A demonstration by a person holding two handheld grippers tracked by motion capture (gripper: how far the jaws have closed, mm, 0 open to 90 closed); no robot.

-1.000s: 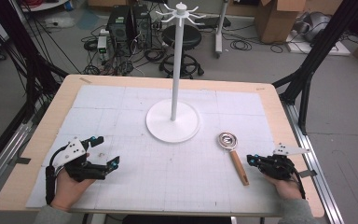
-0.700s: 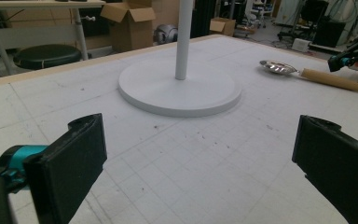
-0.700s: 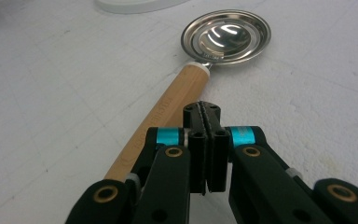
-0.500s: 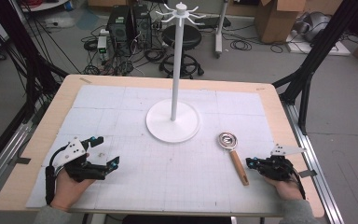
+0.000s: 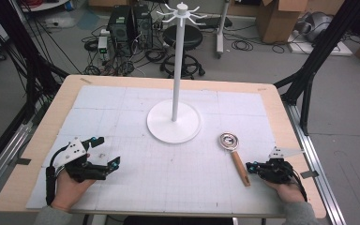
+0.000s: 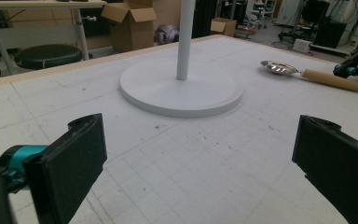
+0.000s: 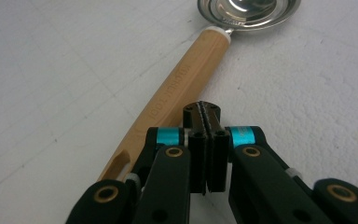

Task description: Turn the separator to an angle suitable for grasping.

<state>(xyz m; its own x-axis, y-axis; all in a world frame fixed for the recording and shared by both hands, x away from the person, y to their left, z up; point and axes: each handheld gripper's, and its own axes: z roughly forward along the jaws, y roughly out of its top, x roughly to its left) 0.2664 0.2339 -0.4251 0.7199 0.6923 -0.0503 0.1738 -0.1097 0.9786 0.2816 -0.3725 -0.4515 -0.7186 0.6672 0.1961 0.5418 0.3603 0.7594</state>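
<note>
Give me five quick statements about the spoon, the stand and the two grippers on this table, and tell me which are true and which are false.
1. The spoon hangs from the white stand. False: it lies flat on the table.
2. The right gripper has its jaws shut with nothing between them. True.
3. The left gripper grips the spoon's wooden handle. False: its jaws stand open and hold nothing, far from the spoon.
4. The spoon's metal bowl points toward the stand. True.
5. The stand's post has tipped over. False: it stands upright on its round base.
</note>
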